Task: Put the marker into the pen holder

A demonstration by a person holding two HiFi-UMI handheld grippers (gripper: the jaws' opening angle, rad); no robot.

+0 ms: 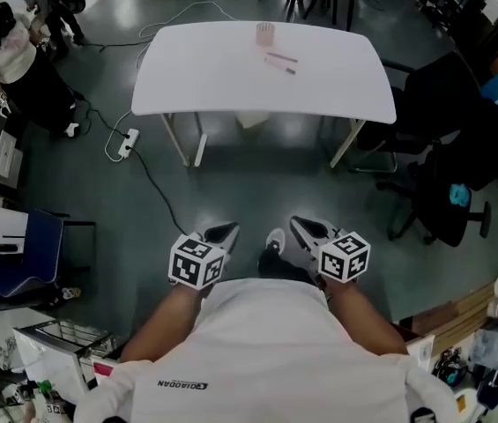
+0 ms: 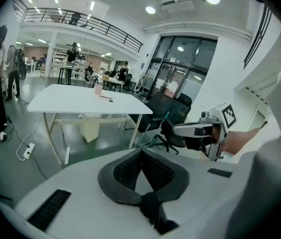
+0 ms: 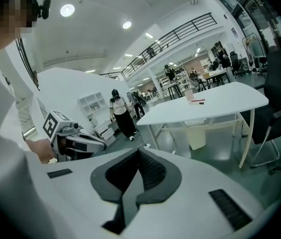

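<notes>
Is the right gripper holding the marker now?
No, the right gripper has its jaws shut on nothing, and the marker lies on the white table near the pen holder.

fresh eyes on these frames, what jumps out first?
The white table stands across the floor, well ahead of the person, with a pen holder near its far edge and two markers lying just in front of it. Closer in, the left gripper and right gripper are side by side at the person's waist, both shut and empty.

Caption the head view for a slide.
Left gripper and right gripper, shut, face a distant table with pen holder and markers.
</notes>
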